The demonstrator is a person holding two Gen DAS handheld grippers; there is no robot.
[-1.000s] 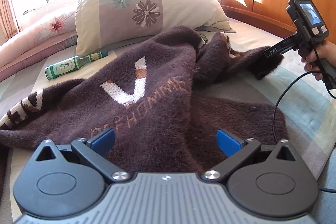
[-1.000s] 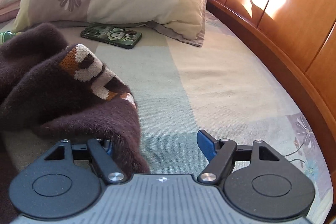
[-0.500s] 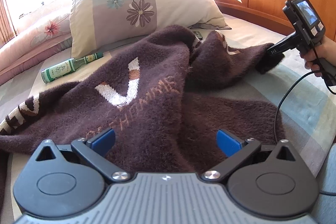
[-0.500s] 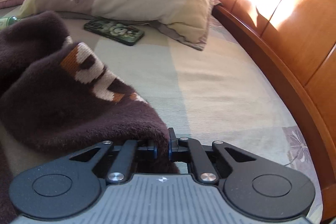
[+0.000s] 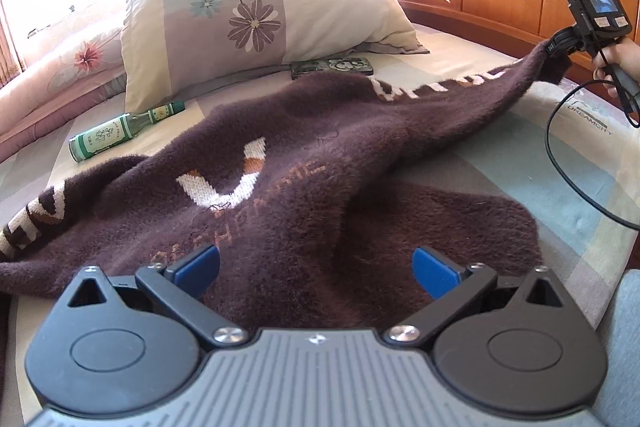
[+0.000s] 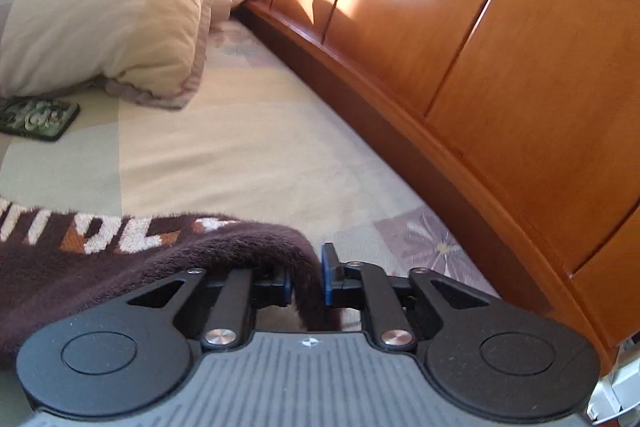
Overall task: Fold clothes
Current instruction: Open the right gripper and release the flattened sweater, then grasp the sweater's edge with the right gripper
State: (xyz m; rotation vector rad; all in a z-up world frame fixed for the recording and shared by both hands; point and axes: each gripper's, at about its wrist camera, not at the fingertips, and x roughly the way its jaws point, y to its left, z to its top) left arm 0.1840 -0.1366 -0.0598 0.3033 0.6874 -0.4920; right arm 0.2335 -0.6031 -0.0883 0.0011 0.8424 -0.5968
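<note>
Fuzzy knit sweater (image 5: 320, 163), glossy wooden headboard (image 6: 500, 75), glass bottle (image 5: 120, 135)
</note>
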